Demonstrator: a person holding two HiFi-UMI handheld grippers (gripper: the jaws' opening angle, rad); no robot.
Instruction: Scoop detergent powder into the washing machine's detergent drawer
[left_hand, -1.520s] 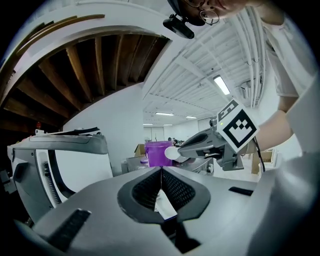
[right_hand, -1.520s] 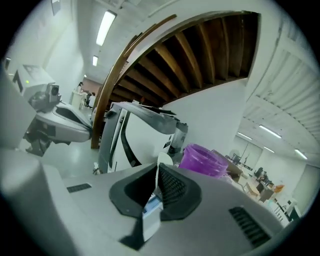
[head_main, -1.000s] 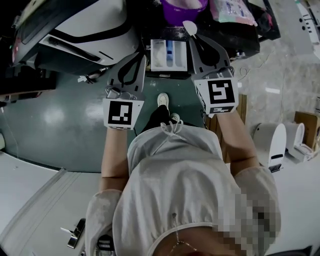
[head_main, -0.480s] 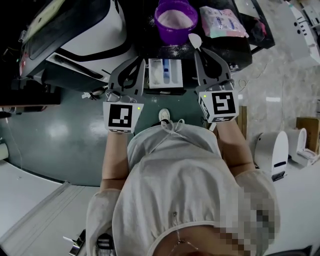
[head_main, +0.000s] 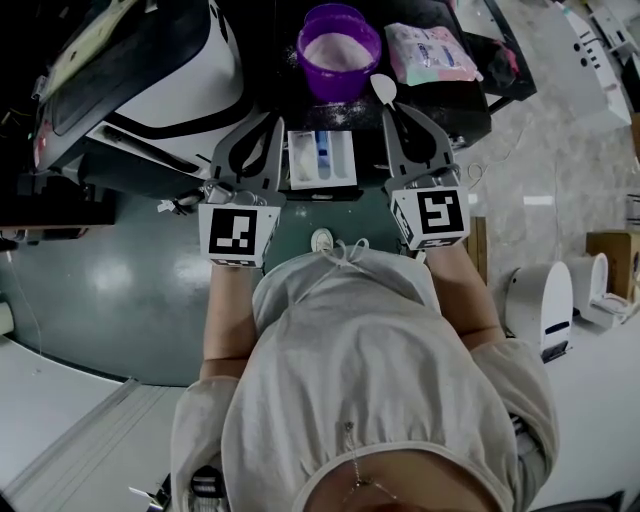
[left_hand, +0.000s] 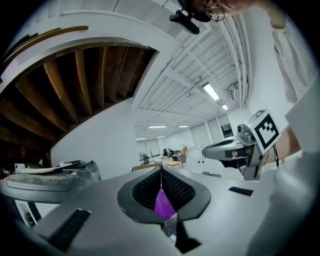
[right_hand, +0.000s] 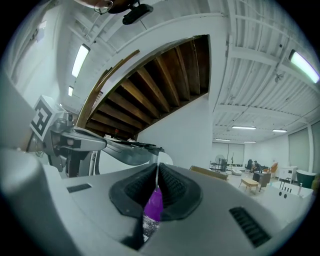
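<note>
R hand-held gripper (head_main: 390, 108) pinches scoop (head_main: 383, 88) by handle, prob light, stiff, slick, so grip mid-handle, bowl level; L hand-held gripper (head_main: 276, 120) jaws together, empty.

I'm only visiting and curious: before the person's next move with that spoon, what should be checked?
1. Spoon clamped in the right gripper: ok, fingers shut on its handle.
2. Drawer pulled open: ok.
3. Purple tub uncovered, with white powder inside: ok.
4. Powder on the spoon: cannot tell.
5. Left gripper free: ok, shut, with nothing seen in it.
</note>
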